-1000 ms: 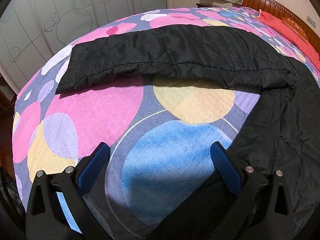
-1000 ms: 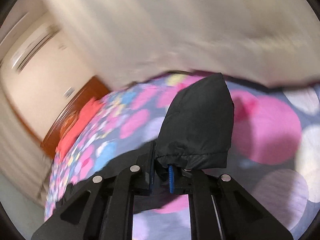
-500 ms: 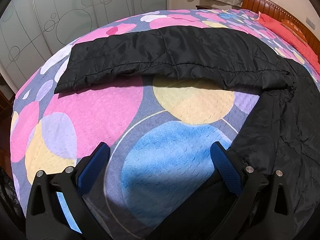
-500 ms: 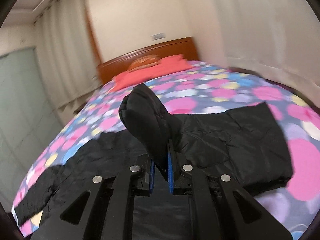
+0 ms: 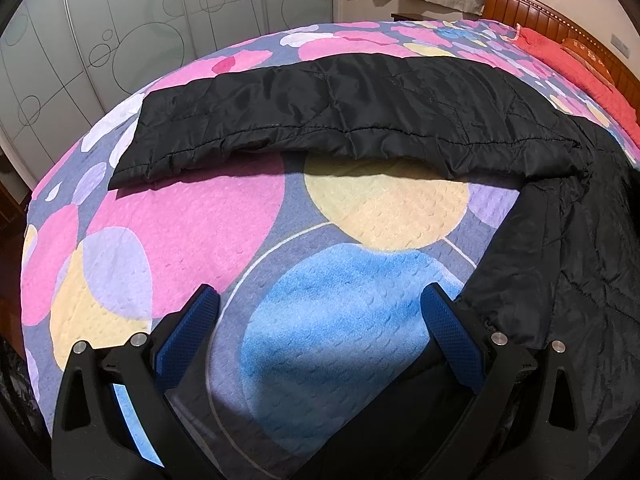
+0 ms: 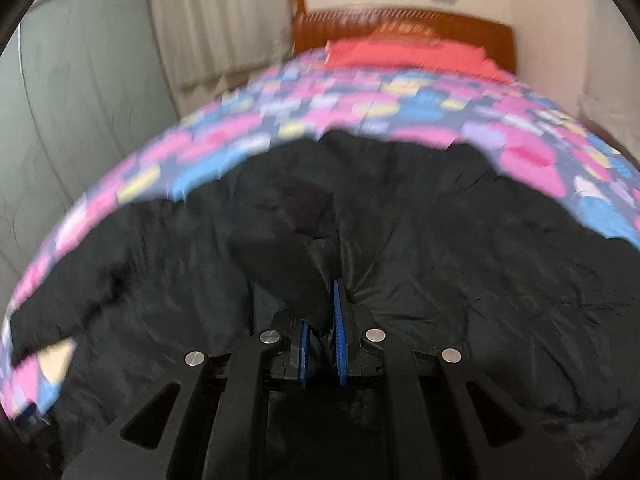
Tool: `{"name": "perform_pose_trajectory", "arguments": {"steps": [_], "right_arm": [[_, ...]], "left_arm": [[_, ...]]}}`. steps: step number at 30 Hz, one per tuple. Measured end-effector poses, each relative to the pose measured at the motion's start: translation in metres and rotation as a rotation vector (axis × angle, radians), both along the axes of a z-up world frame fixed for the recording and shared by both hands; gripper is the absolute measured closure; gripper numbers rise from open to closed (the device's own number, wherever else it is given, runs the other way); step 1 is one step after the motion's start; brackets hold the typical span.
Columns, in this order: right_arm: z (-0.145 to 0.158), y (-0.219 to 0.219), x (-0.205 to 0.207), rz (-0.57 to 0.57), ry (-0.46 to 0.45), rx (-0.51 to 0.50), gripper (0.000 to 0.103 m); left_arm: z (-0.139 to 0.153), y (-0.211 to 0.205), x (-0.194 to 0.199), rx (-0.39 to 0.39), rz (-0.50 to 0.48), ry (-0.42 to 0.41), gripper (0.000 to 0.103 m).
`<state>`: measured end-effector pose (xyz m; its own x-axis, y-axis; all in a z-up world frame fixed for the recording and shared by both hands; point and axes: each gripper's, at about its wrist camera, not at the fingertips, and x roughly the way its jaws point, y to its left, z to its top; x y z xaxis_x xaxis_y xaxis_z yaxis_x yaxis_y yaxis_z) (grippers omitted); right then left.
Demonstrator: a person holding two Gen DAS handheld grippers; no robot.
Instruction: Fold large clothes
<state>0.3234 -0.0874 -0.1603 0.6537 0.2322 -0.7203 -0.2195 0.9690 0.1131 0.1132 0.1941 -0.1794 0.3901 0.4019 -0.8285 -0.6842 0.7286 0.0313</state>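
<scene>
Black quilted fabric is what we work with: a large black jacket (image 5: 360,112) spread flat on the bedspread (image 5: 192,216), a cover printed with pink, yellow, blue and lilac circles. Taking the bedspread as our landmark, one long sleeve lies straight across its far half in our left view, and the body of the jacket runs down its right edge toward us. Our left gripper (image 5: 316,328) hangs above the near part of the bedspread with its blue pads (image 5: 188,336) spread wide and nothing between them; the right-hand pad sits just beside the jacket's hem. Our right gripper (image 6: 322,344) has its pads pressed together on a fold of the jacket (image 6: 440,240), and that pinched cloth rises in a bunched ridge over the body lying on the bedspread (image 6: 360,104). Beyond the bedspread's far end we see a red pillow (image 6: 408,54) against a wooden headboard (image 6: 400,20); this view is blurred.
</scene>
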Motion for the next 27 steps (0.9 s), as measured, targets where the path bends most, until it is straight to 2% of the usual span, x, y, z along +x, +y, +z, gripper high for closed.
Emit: {"name": "perform_pose_trajectory", "arguments": {"steps": [4,6,7,8,11,13,15,17,18,20,22,24,26,27], "right_arm": [[-0.014,0.011,0.007,0.021,0.067,-0.051,0.085],[-0.012,0.013,0.004,0.051,0.063,-0.039,0.065],[-0.01,0.016,0.002,0.068,0.064,-0.025,0.044],[-0.005,0.015,-0.004,0.082,0.06,-0.003,0.035],[0.017,0.006,-0.025,0.086,-0.016,0.026,0.035],[0.038,-0.02,-0.037,0.04,-0.081,0.04,0.035],[0.053,-0.053,-0.037,-0.047,-0.118,0.05,0.038],[0.06,-0.103,-0.026,-0.191,-0.131,0.035,0.05],[0.06,-0.139,-0.017,-0.299,-0.117,0.033,0.051],[0.053,-0.186,-0.002,-0.427,-0.086,0.044,0.055],[0.041,-0.216,0.013,-0.498,-0.052,0.013,0.055],[0.017,-0.237,0.026,-0.538,0.013,-0.034,0.055],[-0.013,-0.247,0.038,-0.531,0.111,-0.031,0.055],[-0.017,-0.246,0.039,-0.523,0.098,-0.037,0.055]], "left_arm": [[0.0,0.0,0.002,0.005,0.0,0.003,0.002],[0.0,0.001,0.003,0.007,-0.001,0.005,0.002],[0.0,0.001,0.003,0.005,-0.001,0.004,0.002],[0.0,0.0,0.002,0.006,-0.001,0.003,0.002],[0.0,0.0,0.003,0.006,-0.001,0.004,0.002],[0.0,0.0,0.002,0.006,-0.001,0.003,0.002],[0.0,0.0,0.002,0.007,-0.001,0.003,0.002],[0.0,0.0,0.003,0.007,-0.001,0.003,0.002],[0.0,0.0,0.003,0.007,-0.001,0.003,0.002],[-0.001,0.0,0.003,0.007,-0.001,0.003,0.002],[-0.001,0.0,0.002,0.007,-0.001,0.004,0.002],[-0.001,0.0,0.003,0.008,-0.001,0.004,0.002],[-0.001,0.0,0.003,0.008,-0.001,0.004,0.002],[-0.001,0.0,0.003,0.008,-0.001,0.005,0.002]]}}
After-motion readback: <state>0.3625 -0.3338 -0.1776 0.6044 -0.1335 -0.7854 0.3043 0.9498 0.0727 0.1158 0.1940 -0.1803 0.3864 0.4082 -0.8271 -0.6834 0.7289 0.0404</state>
